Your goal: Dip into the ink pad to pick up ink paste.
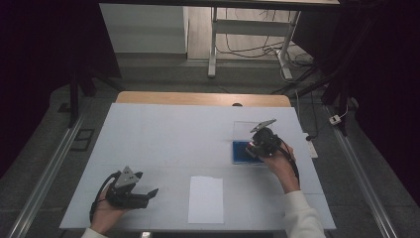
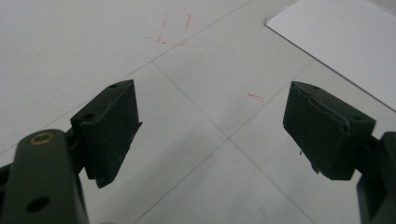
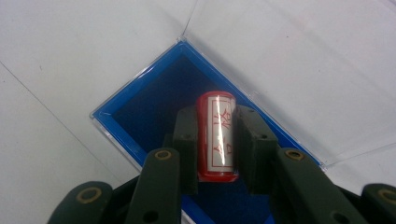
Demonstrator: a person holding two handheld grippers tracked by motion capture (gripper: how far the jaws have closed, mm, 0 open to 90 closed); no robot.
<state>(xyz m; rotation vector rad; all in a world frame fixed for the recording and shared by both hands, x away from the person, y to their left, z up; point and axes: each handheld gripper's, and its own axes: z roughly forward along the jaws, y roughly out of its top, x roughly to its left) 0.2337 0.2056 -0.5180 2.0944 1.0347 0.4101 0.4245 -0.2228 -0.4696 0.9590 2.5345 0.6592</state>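
While clamped between the two black jaws of the right gripper (image 3: pixel 217 140), red cylindrical stamp w/ white label and red characters (image 3: pixel 217 135) sits over the dark blue felt-lined tray of a clear plastic case (image 3: pixel 140 112). Jaws pressed on both sides of the stamp, one flat end toward the camera. Can't tell whether stamp touches the felt. Clear hinged lid (image 3: pixel 299 60) lying open beyond the blue tray, flat on the table.

From high view: right gripper (image 1: pixel 263 143) at right-centre of white tabletop (image 1: pixel 163 134), above the blue case (image 1: pixel 242 151), right hand (image 1: pixel 281 166) behind it. Left gripper (image 1: pixel 148 194) low at front-left, held in left hand (image 1: pixel 106 210), jaws spread wide w/ nothing between, pointing toward a white rectangular paper sheet (image 1: pixel 206 199) near front edge, well apart from the case.

Left gripper view: jaws gaping over bare white surface, faint red pen marks (image 2: pixel 175 28) ahead, corner of paper sheet (image 2: pixel 345 42) at upper right.
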